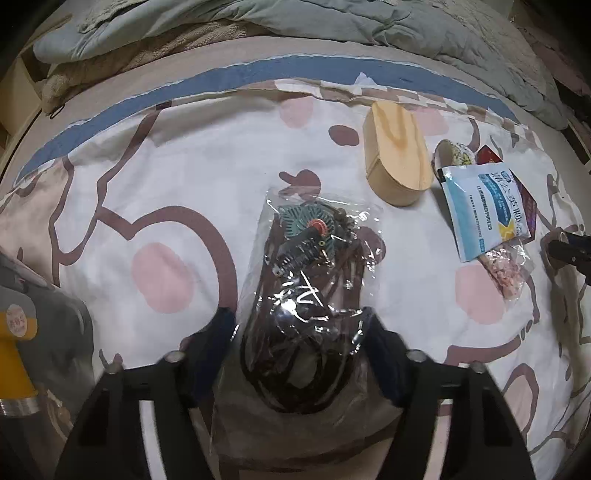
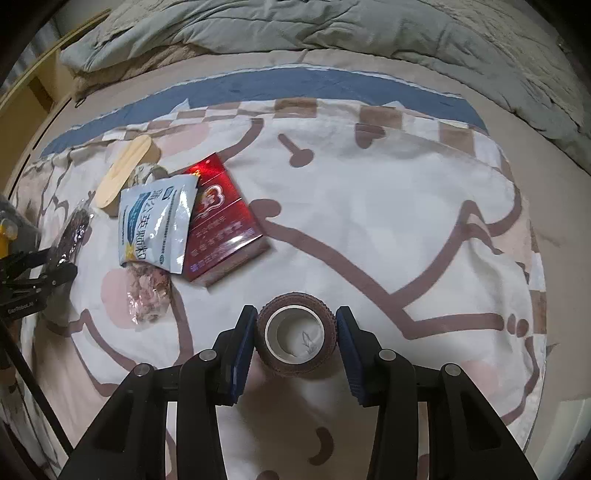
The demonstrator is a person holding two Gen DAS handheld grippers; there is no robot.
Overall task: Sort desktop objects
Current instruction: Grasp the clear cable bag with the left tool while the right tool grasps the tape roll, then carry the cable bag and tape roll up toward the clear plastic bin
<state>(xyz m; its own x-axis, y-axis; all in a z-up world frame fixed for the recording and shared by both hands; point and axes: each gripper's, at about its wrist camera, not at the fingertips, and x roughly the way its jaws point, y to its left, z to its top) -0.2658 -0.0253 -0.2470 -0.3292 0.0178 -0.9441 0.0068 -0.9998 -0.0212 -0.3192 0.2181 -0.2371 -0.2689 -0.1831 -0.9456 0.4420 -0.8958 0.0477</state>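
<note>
On a patterned bedsheet point(image 2: 369, 229), the right gripper point(image 2: 295, 334) has its jaws closed around a brown tape roll point(image 2: 296, 332) standing on end. The left gripper point(image 1: 299, 328) straddles a clear bag of cords point(image 1: 306, 280), jaws touching its sides. A wooden box point(image 1: 397, 162), white sachet point(image 1: 480, 210) and red pack point(image 2: 221, 225) lie between them.

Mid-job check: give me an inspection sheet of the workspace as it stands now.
Surface: patterned bedsheet, wrinkled.
Job's things: brown tape roll; clear bag of cords; wooden box; white-blue sachet; red carton; pink-filled bag.
Clutter: small patterned roll behind the sachet.
Grippers: right gripper straddles the tape roll, pads at its sides; left gripper straddles the bag.
Cables: only those inside the bag.
Surroundings: grey quilt.
</note>
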